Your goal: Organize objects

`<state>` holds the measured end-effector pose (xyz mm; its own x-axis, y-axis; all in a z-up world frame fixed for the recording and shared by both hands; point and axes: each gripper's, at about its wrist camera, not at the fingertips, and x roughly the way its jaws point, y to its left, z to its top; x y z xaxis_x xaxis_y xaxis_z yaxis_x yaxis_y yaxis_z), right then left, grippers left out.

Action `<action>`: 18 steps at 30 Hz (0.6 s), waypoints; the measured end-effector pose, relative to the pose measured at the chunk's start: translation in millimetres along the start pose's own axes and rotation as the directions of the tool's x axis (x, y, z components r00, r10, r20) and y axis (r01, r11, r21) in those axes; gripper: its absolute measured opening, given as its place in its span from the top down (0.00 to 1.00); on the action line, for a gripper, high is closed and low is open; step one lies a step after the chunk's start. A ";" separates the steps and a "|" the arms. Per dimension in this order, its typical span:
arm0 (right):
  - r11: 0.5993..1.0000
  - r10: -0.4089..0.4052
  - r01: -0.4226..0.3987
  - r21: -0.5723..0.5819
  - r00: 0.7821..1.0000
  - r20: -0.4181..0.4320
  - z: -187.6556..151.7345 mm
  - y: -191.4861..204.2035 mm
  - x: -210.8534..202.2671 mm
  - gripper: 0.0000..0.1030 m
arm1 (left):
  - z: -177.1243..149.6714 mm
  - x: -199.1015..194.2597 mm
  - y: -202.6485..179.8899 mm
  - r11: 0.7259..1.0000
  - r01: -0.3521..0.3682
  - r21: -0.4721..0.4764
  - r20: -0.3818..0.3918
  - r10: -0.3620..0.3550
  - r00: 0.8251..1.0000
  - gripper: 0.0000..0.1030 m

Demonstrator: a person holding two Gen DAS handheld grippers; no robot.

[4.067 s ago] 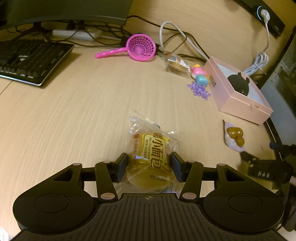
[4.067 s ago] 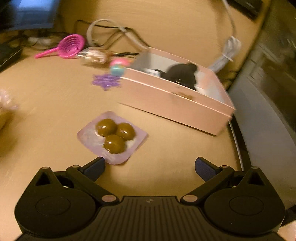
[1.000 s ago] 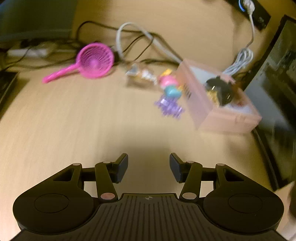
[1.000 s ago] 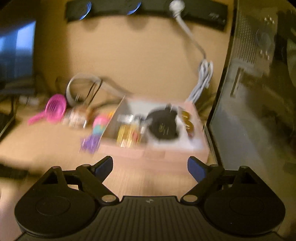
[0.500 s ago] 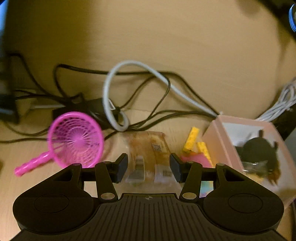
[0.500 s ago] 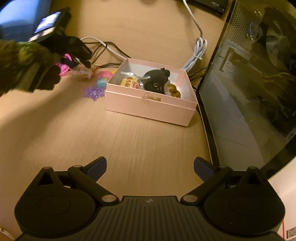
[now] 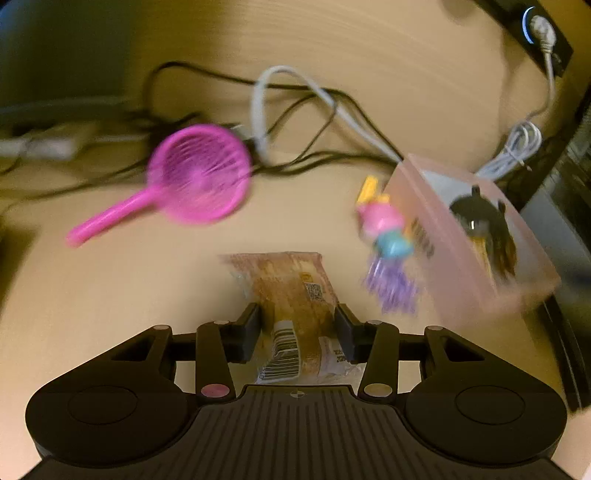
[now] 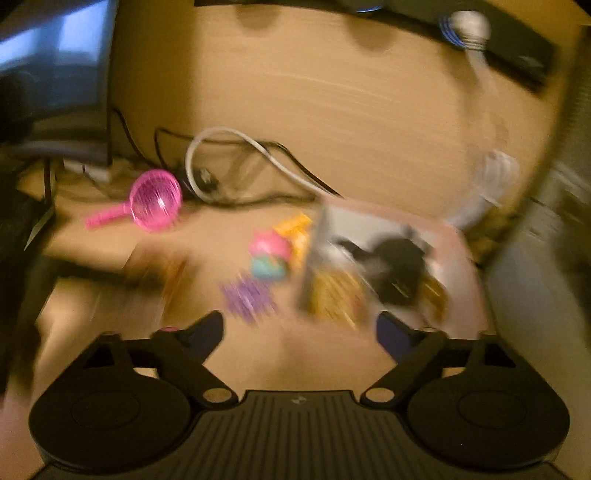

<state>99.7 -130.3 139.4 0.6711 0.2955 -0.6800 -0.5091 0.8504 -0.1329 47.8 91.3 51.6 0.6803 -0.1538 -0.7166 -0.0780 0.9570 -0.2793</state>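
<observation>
My left gripper [image 7: 297, 319] is shut on a clear snack packet [image 7: 291, 299] with a brown pastry and a barcode label, held above the desk. A pink box [image 7: 472, 236] to its right holds a black plush toy [image 7: 480, 221] and a yellow packet. My right gripper [image 8: 299, 328] is open and empty, facing the same pink box [image 8: 461, 258] in a blurred view. A pink and blue toy [image 7: 386, 229] and a purple piece [image 7: 391, 284] lie beside the box.
A pink plastic strainer [image 7: 192, 177] lies at the back left. Black and white cables [image 7: 295, 96] run along the wall. A power strip [image 7: 539, 29] hangs on the wall at right. A monitor [image 8: 48, 74] stands at left.
My left gripper has closed on the snack packet and drawn back from the wall with it. My right gripper has swung in closer to the box, and its view is blurred.
</observation>
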 end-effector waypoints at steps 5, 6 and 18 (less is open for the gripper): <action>0.995 -0.092 0.089 -0.044 0.993 -0.071 67.1 43.2 94.5 0.79 | -40.1 -49.9 40.5 0.994 0.016 -0.110 -0.004 -0.016 1.000 0.53; 0.986 -0.147 0.141 -0.085 0.987 -0.072 74.2 54.0 114.2 0.82 | -44.8 -56.1 46.8 0.991 0.024 -0.128 -0.006 -0.025 1.000 0.53; 0.787 -0.518 0.424 -0.449 0.849 -0.107 77.0 96.7 247.4 0.84 | -64.0 -90.4 90.8 0.988 0.041 -0.150 0.018 -0.039 0.999 0.54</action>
<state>258.1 58.6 13.9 0.7755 -0.2363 -0.5854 -0.3582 0.5988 -0.7163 -67.4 176.3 50.1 0.6956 -0.1869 -0.6937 -0.1582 0.9020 -0.4016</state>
